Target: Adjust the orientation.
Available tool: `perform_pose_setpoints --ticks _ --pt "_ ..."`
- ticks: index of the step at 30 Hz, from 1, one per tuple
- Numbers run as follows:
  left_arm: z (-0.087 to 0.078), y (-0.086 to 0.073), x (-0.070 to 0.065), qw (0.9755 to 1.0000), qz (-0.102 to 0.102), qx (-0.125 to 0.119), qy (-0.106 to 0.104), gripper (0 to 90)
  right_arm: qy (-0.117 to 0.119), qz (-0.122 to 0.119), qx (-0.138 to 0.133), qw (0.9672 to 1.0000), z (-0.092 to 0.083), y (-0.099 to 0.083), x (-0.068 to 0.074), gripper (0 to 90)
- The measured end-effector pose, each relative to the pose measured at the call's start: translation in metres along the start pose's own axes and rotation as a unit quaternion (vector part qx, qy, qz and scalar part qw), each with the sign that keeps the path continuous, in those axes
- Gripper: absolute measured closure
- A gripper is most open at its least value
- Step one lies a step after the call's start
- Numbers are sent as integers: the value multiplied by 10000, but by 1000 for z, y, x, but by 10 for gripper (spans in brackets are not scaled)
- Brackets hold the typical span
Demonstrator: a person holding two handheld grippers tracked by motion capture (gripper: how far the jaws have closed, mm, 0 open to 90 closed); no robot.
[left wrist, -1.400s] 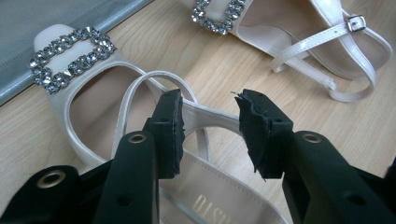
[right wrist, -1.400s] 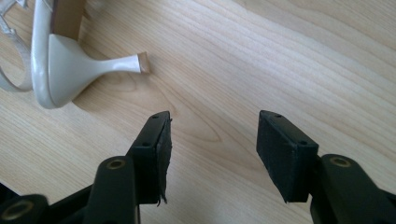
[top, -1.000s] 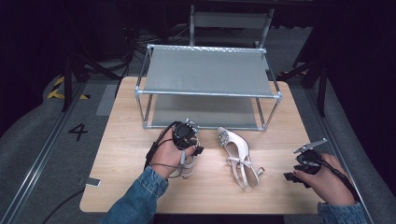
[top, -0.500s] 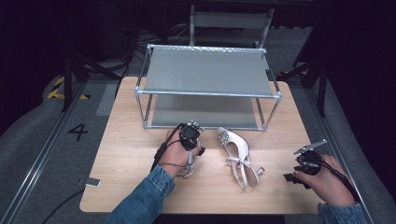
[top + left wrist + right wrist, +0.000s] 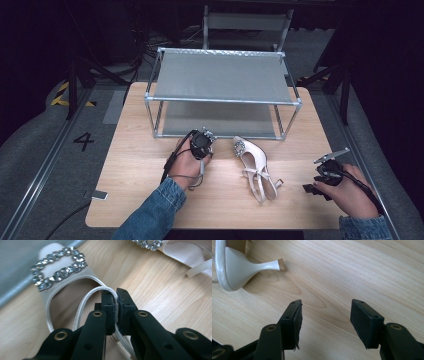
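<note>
— what's the room like around the table (image 5: 150, 195)?
— dark. a pale wooden table stands on a grey floor (image 5: 45, 165), with a metal rail (image 5: 35, 187) running along its left side.
— anything marked on the floor?
— a number 4 (image 5: 83, 141) at the left, and yellow and black tape (image 5: 62, 95) farther back.
— furniture?
— a metal rack (image 5: 222, 100) with two grey shelves at the table's far edge, and a grey chair (image 5: 247, 22) behind it. black stand legs (image 5: 75, 85) rise at both sides.

Two blue denim sleeves (image 5: 150, 212) cover the person's forearms. Each hand grips a black two-jaw gripper: the left gripper (image 5: 116, 303) and right gripper (image 5: 325, 320) have brass-ringed screw holes and trailing black cables.
</note>
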State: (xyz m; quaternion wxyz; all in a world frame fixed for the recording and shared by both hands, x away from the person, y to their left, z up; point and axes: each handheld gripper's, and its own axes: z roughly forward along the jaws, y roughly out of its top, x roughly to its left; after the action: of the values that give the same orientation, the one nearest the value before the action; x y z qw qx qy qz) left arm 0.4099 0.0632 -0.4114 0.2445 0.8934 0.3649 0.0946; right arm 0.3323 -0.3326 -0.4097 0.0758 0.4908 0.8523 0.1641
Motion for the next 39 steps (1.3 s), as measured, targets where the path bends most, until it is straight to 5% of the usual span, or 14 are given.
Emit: perform_pose_setpoints --ticks 10,13,23,32,35,39 --pt "-25 10 22 9984 56 -473 307 859 5 -1 -42 10000 5 5 -2 443" --pt "-22 18 33 9972 -28 -514 541 859 -16 -22 -51 10000 7 6 -2 444" --pt "-10 35 60 9945 -217 -644 793 858 37 -51 -15 10000 10 7 -1 443" --pt "3 44 55 9920 -200 -849 914 859 52 -104 -69 9999 10 8 1 447" --pt "10 42 49 9932 -221 -862 756 859 55 -103 -57 9999 9 8 2 446" --pt "17 42 48 9906 -250 -955 943 859 72 -125 -45 9999 10 8 2 445"
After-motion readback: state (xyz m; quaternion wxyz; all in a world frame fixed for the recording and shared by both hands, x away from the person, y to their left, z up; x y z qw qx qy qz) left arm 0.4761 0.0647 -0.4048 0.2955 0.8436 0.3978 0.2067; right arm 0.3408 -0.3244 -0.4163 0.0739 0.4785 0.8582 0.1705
